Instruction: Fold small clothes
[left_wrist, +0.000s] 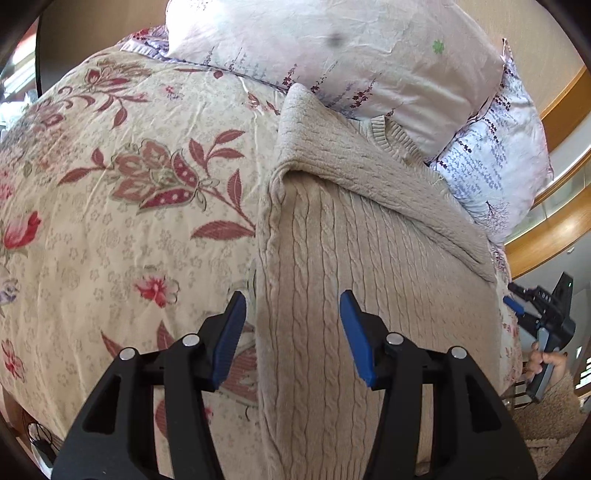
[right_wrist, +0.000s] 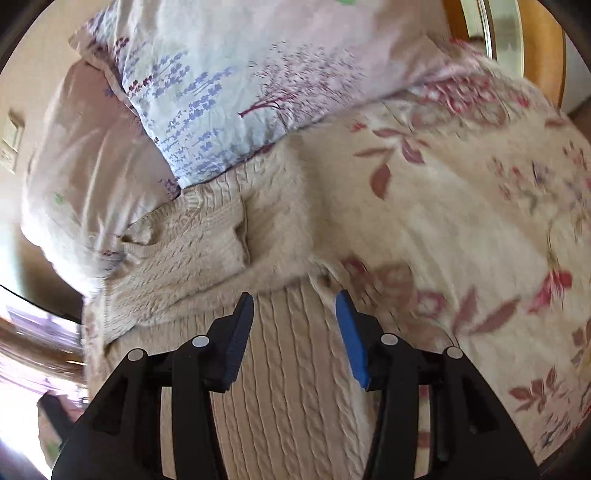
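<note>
A beige cable-knit sweater (left_wrist: 351, 236) lies on the bed, its sides folded in over the body, its top against the pillows. My left gripper (left_wrist: 293, 306) is open and empty, hovering over the sweater's left edge near the hem. The sweater also shows in the right wrist view (right_wrist: 207, 258), with a sleeve folded across it. My right gripper (right_wrist: 295, 306) is open and empty above the sweater's lower part near its right edge. The right gripper also shows at the far right of the left wrist view (left_wrist: 511, 301), held by a hand.
A cream floral bedspread (left_wrist: 122, 192) covers the bed around the sweater. Two pillows with purple plant print (left_wrist: 332, 55) lie at the head, touching the sweater's top. A wooden bed frame (left_wrist: 554, 236) runs along the right.
</note>
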